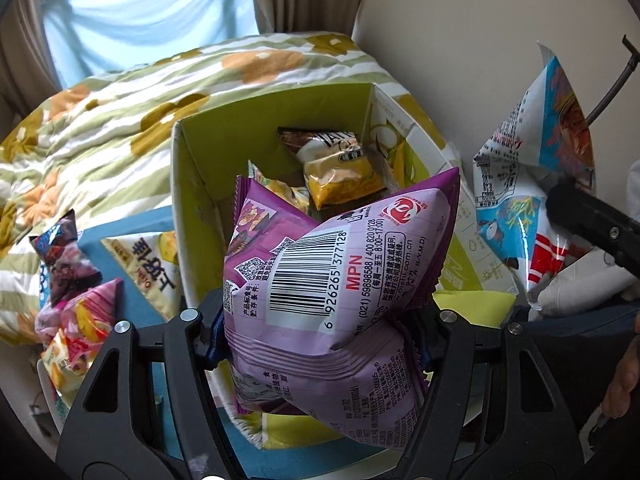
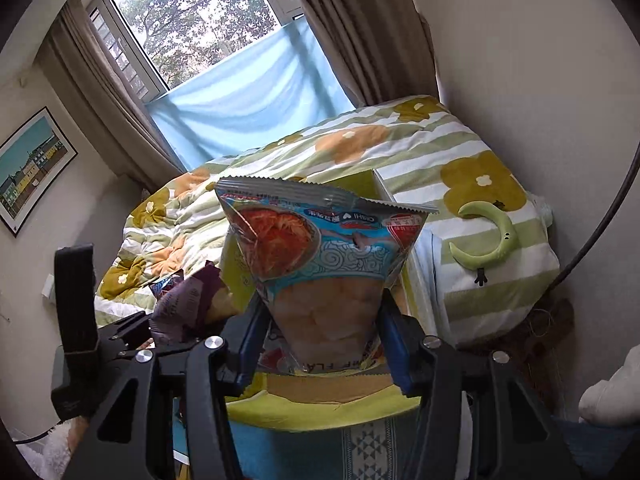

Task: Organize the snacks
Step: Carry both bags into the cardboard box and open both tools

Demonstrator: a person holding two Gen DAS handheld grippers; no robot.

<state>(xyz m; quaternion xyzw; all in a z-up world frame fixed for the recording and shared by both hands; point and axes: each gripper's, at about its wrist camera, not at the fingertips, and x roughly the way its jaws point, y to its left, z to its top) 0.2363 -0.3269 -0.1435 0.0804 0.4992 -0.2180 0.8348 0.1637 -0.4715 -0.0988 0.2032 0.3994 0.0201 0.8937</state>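
My left gripper [image 1: 320, 332] is shut on a purple snack bag [image 1: 336, 272] and holds it over the near edge of an open green cardboard box [image 1: 188, 200]. The box holds a brown and yellow snack bag [image 1: 340, 168] and another yellow bag [image 1: 280, 190]. My right gripper [image 2: 320, 336] is shut on a blue shrimp chip bag [image 2: 320, 248], upright, just right of the box; the bag also shows in the left wrist view [image 1: 532, 200]. The purple bag shows at the left in the right wrist view [image 2: 184, 304].
Several loose snack bags [image 1: 80, 280] lie on a blue mat left of the box, among them a yellow and white one [image 1: 148, 264]. A flowered quilt [image 1: 120, 128] covers the bed behind. A wall is at the right, a window [image 2: 192, 20] beyond.
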